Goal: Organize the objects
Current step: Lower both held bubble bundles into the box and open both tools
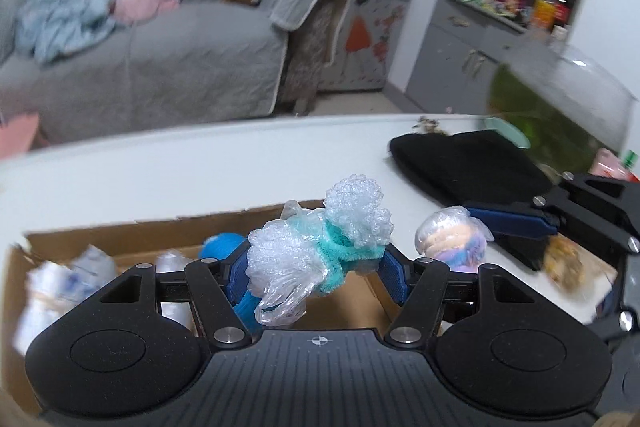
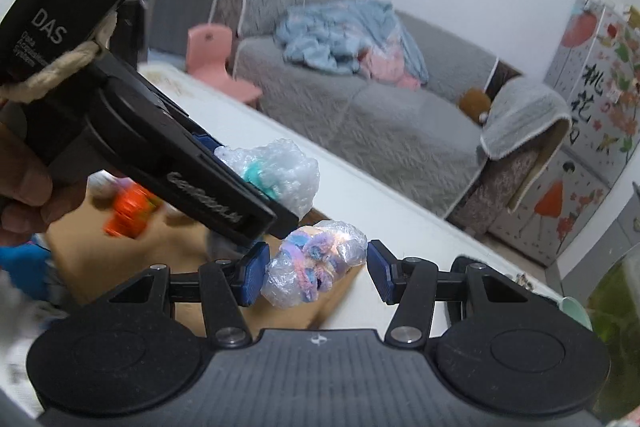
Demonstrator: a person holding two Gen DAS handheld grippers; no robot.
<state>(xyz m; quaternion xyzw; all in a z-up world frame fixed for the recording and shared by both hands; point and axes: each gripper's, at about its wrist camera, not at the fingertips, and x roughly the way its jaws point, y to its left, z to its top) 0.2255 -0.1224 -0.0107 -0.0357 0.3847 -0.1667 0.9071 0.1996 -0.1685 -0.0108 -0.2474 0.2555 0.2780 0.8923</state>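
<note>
The left gripper [image 1: 316,267] is clamped on a clear plastic-wrapped bundle with a teal fuzzy band [image 1: 320,251]; both blue pads press its sides at the centre of the left wrist view. The bundle's long axis runs from lower left to upper right, its frilly end up and right, and a loose flap of wrap hangs toward the camera, hiding what lies under it. Below it sits an open cardboard box [image 1: 280,211], whose contents on the left are smeared by blur; a blue round thing [image 1: 222,243] shows behind the left finger.

The right gripper [image 2: 316,267] holds a wrapped pastel bundle [image 2: 316,259] of pink, lilac and blue fuzz. Its left pad touches the wrap; a sliver of gap seems to stand at the right pad, so how firm the grip is cannot be told. This bundle lies roughly across the frame, tilted up to the right.

In the right wrist view the left gripper comes in from the upper left, pointing down and right, with a hand [image 2: 24,179] cut off at the left edge. The white counter [image 1: 160,163] carries a black pouch [image 1: 472,163]. A blurred grey sofa [image 1: 140,67] fills the background.
</note>
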